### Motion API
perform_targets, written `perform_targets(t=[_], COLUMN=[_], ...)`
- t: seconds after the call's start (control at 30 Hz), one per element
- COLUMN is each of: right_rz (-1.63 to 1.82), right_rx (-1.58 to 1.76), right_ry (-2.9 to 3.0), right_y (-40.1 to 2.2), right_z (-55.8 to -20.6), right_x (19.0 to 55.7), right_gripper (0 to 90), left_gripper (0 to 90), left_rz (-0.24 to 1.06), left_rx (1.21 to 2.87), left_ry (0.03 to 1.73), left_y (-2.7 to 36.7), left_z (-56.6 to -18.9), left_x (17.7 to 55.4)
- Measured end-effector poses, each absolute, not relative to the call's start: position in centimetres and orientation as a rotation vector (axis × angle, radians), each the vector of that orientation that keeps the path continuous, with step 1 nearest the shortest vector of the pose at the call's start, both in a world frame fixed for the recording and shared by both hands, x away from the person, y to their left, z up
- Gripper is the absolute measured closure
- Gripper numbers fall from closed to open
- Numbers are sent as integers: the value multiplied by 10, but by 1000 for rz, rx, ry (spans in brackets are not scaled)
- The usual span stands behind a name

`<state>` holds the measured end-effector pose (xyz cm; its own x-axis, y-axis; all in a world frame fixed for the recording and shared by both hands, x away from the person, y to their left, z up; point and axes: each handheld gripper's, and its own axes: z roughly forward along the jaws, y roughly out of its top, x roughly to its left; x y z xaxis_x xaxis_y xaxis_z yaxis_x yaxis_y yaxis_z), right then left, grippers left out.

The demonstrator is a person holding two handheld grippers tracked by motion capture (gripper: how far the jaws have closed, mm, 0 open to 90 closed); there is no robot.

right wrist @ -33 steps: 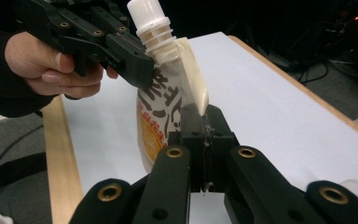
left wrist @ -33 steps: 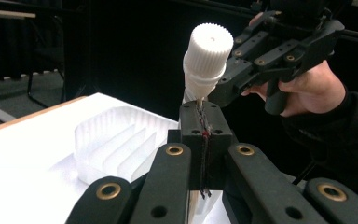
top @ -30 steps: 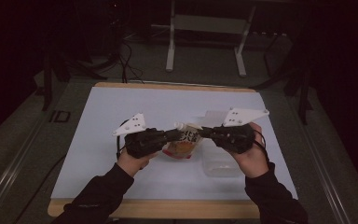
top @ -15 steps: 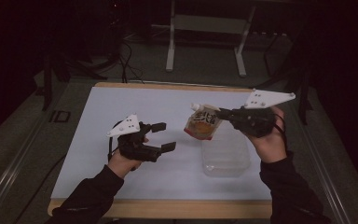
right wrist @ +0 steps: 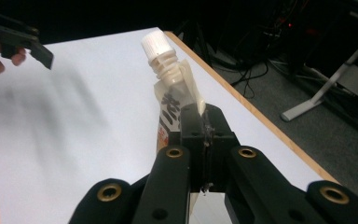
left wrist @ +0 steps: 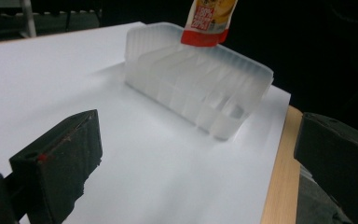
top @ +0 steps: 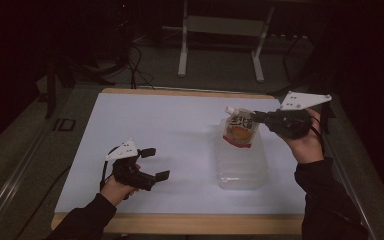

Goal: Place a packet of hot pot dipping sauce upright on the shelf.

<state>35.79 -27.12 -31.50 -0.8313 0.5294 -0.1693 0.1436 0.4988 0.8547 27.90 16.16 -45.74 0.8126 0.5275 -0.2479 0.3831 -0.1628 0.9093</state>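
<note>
right gripper (top: 260,118) clamped on upper edge of spouted pouch (top: 240,129), just below the white cap (right wrist: 154,45), jaws pressed tight on the film in right gripper view; pouch hung from that pinch, long axis roughly vertical, cap end up and tilted away from the hand, red bottom edge down. sat directly over far end of clear ribbed tray (top: 242,162), bottom edge at or just above the rim in left gripper view (left wrist: 203,38), contact not resolvable. tray long axis ran near-to-far on the white table sheet (top: 170,130), tray just below and toward the near edge from the right gripper, so judged key relation was pouch above tray slot, straight down. left gripper (top: 152,163) spread wide, jaws just been opening, nothing between them, only bare sheet between pads (left wrist: 60,154); low near front-left of table, well apart from pouch and tray, tray lying ahead and off to its right. right hand clearly nearer, already holding. judged next move: lower pouch into tray, keep it aligned with ribs; risk of bottom edge catching the rim and folding
</note>
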Motion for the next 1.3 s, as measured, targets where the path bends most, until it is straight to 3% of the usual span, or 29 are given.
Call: perform_targets(t=[0.43, 1.3], right_rz=[1233, 1283], right_rx=[585, 473], right_ry=[2408, 2481], right_y=[-289, -260], right_z=[-339, -367], right_x=[377, 406], right_gripper=[890, 881], left_gripper=[10, 10], left_rz=[157, 125], left_rx=[1803, 1776], left_ry=[734, 746], left_y=[172, 176], left_z=[-475, -482], left_x=[273, 274])
